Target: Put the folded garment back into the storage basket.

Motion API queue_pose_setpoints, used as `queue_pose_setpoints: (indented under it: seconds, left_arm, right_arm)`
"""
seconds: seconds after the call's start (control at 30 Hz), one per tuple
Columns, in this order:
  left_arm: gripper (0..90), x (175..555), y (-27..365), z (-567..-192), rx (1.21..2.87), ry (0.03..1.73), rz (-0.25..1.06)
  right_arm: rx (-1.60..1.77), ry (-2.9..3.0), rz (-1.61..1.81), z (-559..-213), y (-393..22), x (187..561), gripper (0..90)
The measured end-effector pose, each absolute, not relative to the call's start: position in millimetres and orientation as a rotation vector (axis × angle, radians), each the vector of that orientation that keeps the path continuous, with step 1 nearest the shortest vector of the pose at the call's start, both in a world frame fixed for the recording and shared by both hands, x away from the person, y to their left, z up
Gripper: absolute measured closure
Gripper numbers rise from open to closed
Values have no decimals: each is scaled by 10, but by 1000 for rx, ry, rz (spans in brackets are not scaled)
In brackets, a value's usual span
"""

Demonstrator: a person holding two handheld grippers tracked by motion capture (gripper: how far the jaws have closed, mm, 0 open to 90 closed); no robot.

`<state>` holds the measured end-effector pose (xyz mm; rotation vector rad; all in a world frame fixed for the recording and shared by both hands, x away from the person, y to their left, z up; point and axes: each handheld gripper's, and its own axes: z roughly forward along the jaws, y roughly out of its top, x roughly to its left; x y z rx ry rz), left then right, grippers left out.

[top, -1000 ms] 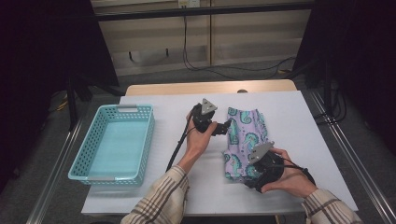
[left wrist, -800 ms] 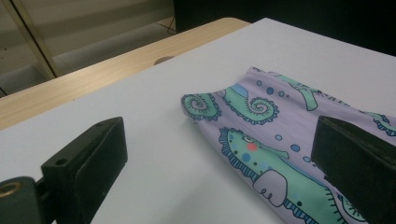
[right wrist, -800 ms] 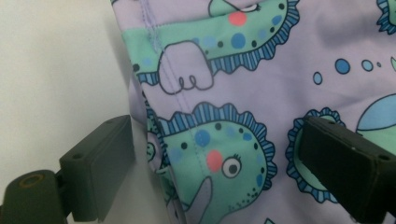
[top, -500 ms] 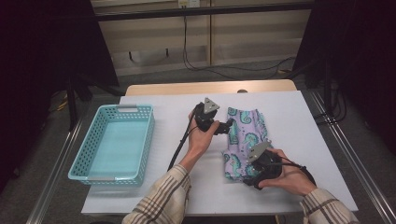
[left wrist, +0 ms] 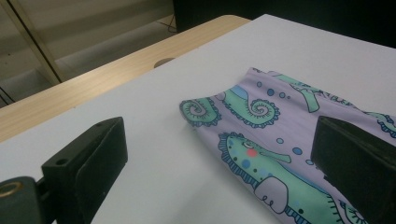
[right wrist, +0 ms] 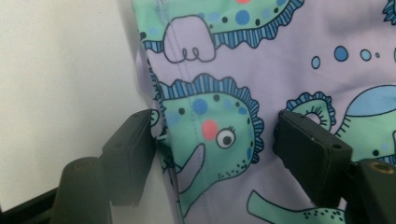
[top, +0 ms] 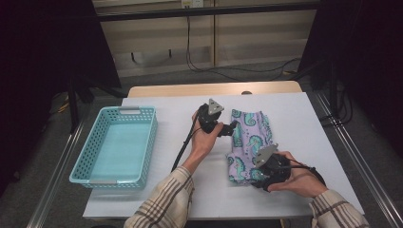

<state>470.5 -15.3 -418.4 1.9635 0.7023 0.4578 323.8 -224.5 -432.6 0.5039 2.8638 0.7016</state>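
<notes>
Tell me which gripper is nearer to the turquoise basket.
Left. The left gripper is between the turquoise basket and the seahorse cloth; the right gripper is beyond, at the cloth's near edge.

Both grippers are resting at the patterned cloth (top: 250,142) — left gripper (top: 233,129) at its upper edge, right gripper (top: 252,175) closing at its lower edge.

We see a white table (top: 157,199) carrying 2 things directly on its top: a turquoise basket (top: 119,145) toward its left side, and a folded lilac cloth (top: 249,142) printed with seahorses, lying flat right of centre, well apart from the basket.
</notes>
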Motion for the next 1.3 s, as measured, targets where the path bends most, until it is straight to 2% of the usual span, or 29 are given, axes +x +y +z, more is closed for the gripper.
queue_pose_setpoints:
  seconds: [0.37, 0.43, 0.47, 0.6, 0.97, 1.03, 1.3]
  left_arm:
    - [40, 4757, -136, -4132, 1956, 715, 492]
    - [40, 4764, -136, -4139, 1946, 717, 488]
    - [40, 4771, -142, -4155, 1954, 715, 483]
    - [40, 4794, -158, -4199, 1968, 723, 465]
    - [33, 4926, -236, -4333, 1972, 807, 448]
    - [33, 4944, -255, -4340, 1975, 813, 444]
    - [31, 5041, -290, -4323, 1996, 817, 453]
  right_arm:
    - [437, 2883, 685, -4306, -2240, 3267, 381]
    - [439, 2882, 687, -4305, -2242, 3268, 408]
    - [447, 2868, 705, -4307, -2259, 3281, 475]
    - [450, 2861, 716, -4309, -2274, 3296, 514]
    - [441, 2862, 689, -4297, -2252, 3297, 566]
    - [467, 2847, 663, -4285, -2255, 3315, 700]
    - [473, 2835, 672, -4287, -2280, 3350, 763]
